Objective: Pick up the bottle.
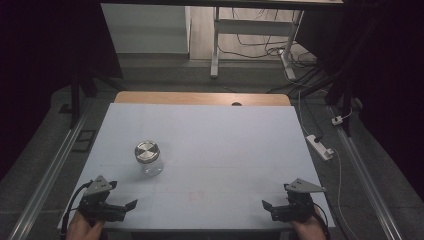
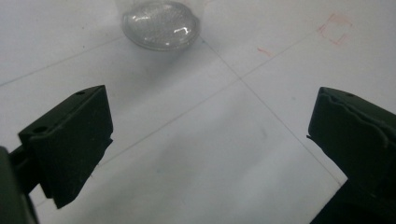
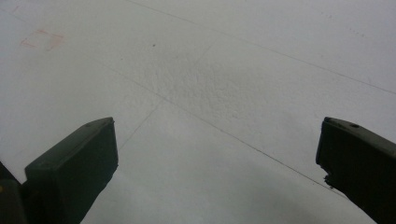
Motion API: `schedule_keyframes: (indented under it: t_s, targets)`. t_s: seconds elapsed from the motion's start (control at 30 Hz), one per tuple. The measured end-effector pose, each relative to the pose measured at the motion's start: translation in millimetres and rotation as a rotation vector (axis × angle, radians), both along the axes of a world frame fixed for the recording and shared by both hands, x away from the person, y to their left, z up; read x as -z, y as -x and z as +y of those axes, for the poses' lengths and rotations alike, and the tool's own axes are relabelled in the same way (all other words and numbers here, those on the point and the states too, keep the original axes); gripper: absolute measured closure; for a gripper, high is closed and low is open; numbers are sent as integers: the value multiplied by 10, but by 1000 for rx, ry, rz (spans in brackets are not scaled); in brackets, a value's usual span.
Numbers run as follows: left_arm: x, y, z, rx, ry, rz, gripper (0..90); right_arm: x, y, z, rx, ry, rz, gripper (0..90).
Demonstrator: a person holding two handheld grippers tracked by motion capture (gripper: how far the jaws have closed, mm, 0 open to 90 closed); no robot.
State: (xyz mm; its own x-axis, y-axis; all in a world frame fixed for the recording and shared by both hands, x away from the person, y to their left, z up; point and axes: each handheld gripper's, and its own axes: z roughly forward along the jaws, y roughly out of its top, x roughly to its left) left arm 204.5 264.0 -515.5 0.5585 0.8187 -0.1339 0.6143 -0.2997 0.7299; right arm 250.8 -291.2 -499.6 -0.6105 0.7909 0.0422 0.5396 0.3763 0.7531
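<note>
— Tongs first: left tongs (image 1: 134, 204) at the near left corner of the counter (image 1: 210, 135), jaws spread wide with nothing between them.
— Right tongs (image 1: 265, 205) at the near right corner, gaping too, bare sheet beneath.
— Glass jar (image 1: 148, 158) with its metal lid (image 1: 147, 150) stands upright, just beyond the left tongs, untouched.

A small clear glass jar (image 1: 148, 159) is standing upright on the white counter (image 1: 225, 145), sitting in its left half, a little nearer the person's edge than the far one. A round, brushed silver metal lid (image 1: 147, 150) is resting on top, closing it. In the left gripper view its rounded transparent base (image 2: 161, 29) is showing at the top edge, catching glints of light and resting beside a thin pencil line.
</note>
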Motion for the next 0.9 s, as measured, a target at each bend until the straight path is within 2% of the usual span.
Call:
schedule_keyframes:
  t_s: [0.3,0.53,0.7,0.77,0.9]
  targets:
    - [6,-127,-11,-6,12,-15,14,3,-4,3,-13,-3,3,0]
    - [32,-246,-42,-17,4,-25,13,6,-10,5,-15,1,7,0]
    - [57,-371,-48,-22,7,-38,7,7,-14,8,-16,5,12,0]
    - [60,-428,-42,-29,-8,-40,9,9,-16,10,-17,7,14,0]
    - [53,-536,-40,-29,-11,-37,10,9,-17,12,-20,9,15,0]
